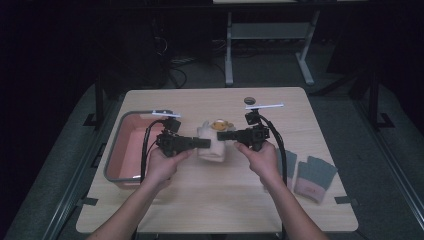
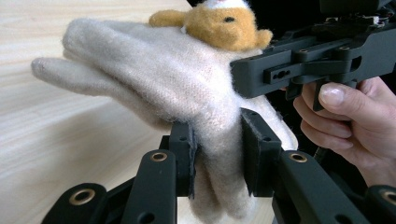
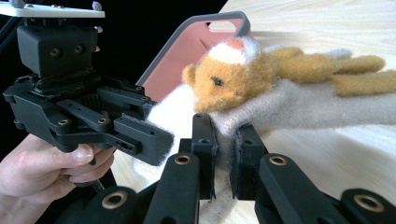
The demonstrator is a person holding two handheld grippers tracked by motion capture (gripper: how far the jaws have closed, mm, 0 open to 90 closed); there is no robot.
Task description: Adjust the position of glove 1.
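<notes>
Cream glove (image 1: 211,145), fuzzy knit with a small orange plush bear (image 1: 220,124) fixed on top, is held just above the middle of the counter (image 1: 215,205) between the two grippers, right of the pink tub (image 1: 131,147). The left gripper (image 1: 205,143) has its jaws clamped on the glove's lower edge; the left gripper view shows a fold of knit pinched between the pads (image 2: 183,154) with loose fabric hanging below. The right gripper (image 1: 221,135) has its jaws closed on a thin fold near the bear (image 3: 229,79), as its own view shows, with only a little knit caught between them. Risk one: that thin bite may slip out of the right jaws if the two hands pull apart, since the knit is soft and stretches. Risk two: if one side lets go, the glove will swing on the remaining grip and its fingers (image 2: 60,70) will drag across the counter. Risk three: uneven pulling may strain the bear's attachment, which lies close to the right grip. Risk four: a move toward the tub could catch hanging fabric on its grey rim. A pair of grey gloves (image 1: 309,176) lies well apart at the right edge and poses no obstruction. Recommended: keep both hands moving together and level.
</notes>
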